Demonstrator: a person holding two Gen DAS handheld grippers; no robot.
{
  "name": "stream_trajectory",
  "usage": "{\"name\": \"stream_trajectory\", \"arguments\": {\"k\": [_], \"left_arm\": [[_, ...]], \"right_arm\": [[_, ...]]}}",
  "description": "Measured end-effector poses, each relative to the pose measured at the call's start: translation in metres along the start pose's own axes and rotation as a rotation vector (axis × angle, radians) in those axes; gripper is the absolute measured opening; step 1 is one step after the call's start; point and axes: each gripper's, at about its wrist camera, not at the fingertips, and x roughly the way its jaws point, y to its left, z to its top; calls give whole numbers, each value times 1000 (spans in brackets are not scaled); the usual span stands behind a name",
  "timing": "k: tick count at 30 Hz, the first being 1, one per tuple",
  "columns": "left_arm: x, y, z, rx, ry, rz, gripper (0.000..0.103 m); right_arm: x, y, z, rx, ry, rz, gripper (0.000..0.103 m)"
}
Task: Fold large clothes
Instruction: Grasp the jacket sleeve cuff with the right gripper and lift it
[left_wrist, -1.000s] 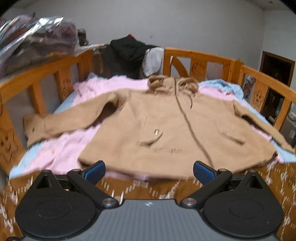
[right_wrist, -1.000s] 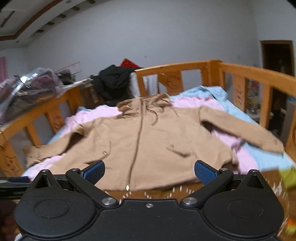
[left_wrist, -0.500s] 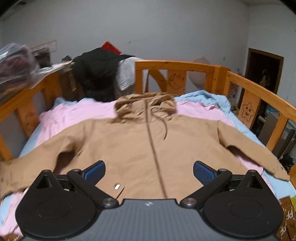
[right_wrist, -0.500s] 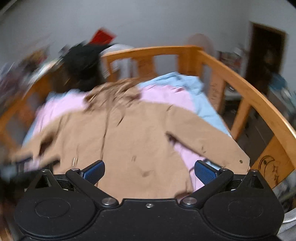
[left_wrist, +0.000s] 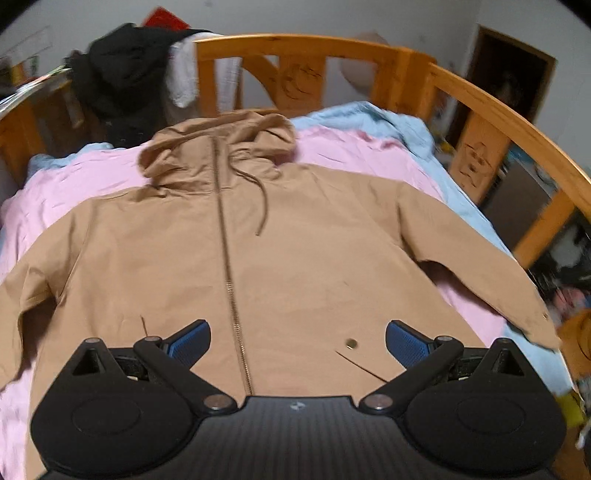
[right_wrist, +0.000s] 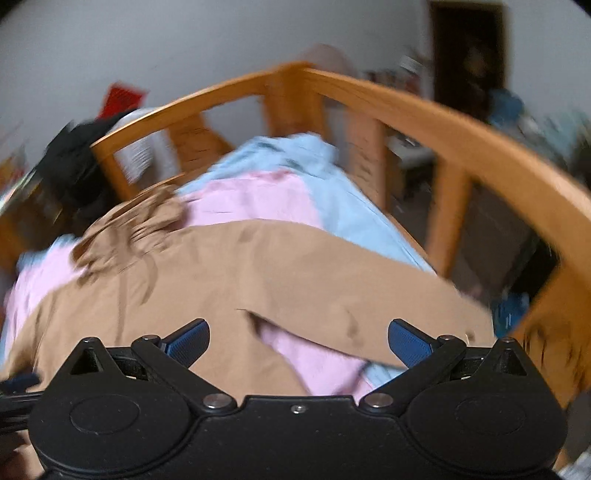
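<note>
A tan hooded zip jacket (left_wrist: 295, 258) lies spread flat, front up, on pink and blue bedding, hood at the far end and both sleeves out to the sides. My left gripper (left_wrist: 297, 341) is open and empty, hovering over the jacket's lower front beside the zipper. My right gripper (right_wrist: 298, 341) is open and empty above the jacket's right sleeve (right_wrist: 369, 295) and the armpit gap. The right wrist view is blurred.
A wooden bed rail (left_wrist: 498, 110) runs around the bed's far end and right side. Dark and white clothes (left_wrist: 125, 74) hang over the far left rail. A pink sheet (left_wrist: 351, 155) and a blue blanket (left_wrist: 388, 118) lie under the jacket.
Both grippers have moved forward over the bed and closer to the jacket. The right one has swung right toward the sleeve. Both stayed open.
</note>
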Motion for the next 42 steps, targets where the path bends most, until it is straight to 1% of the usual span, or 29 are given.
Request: {"name": "stream_trajectory", "arguments": {"k": [2,4,6,9,10,12,14,15,16,17,20,22,23,24,25,27,28,30,32,33,36,38,40,41,42], "left_arm": [[-5,-5,5,85,-17,24,103],[-1,-11,4,160,-56,55,103],[14,-16,-1,191,-79,65,103],[44,-23,-3,178,-42,68,103],[54,-25,-4,151,-32,61,103],[64,-23,-5,85,-53,43,103],[68,-22,-8,35,-109,30,103],[69,-22,-9,21,-131,30,103],[71,-22,-10,15,-143,29,103],[73,-23,-9,21,-147,29,103],[79,-26,-9,47,-152,53,103],[80,-26,-9,31,-153,53,103],[81,-25,-9,22,-151,49,103],[83,-25,-8,19,-145,47,103],[83,-25,-8,22,-133,52,103],[82,-22,-8,32,-105,70,103],[77,-20,-7,36,-98,79,103],[64,-12,-4,37,-111,86,103],[53,-4,-1,31,-135,68,103],[47,1,2,20,-156,41,103],[36,14,13,0,-183,-23,103],[25,24,28,-15,-200,-92,103],[12,39,45,-51,-232,-189,103],[6,47,53,-70,-248,-247,103],[2,56,61,-93,-264,-312,103]], "right_arm": [[20,-40,-15,111,-32,-35,102],[40,-77,-33,215,-38,-83,99],[55,-104,-49,322,-14,-102,96],[75,-140,-70,504,7,-97,90],[79,-147,-75,563,7,-80,89],[87,-156,-83,654,-12,-59,81],[92,-164,-89,725,-21,-99,78],[94,-169,-91,774,-26,-122,74],[98,-172,-91,814,-37,-130,73],[97,-175,-92,848,-66,-143,73],[99,-174,-93,878,-111,-189,73],[99,-174,-97,921,-149,-227,69],[99,-172,-98,930,-159,-256,62],[103,-168,-95,932,-165,-289,51],[107,-161,-92,932,-170,-325,43],[108,-157,-96,917,-190,-372,20],[110,-156,-96,904,-204,-382,17],[107,-153,-98,859,-234,-380,11],[100,-143,-95,783,-283,-377,7],[93,-135,-94,739,-307,-373,7],[71,-99,-77,500,-424,-324,6],[52,-68,-62,313,-545,-270,6],[38,-36,-51,103,-625,-217,6],[31,-17,-46,-24,-667,-182,6],[26,-1,-43,-122,-699,-147,6]]}}
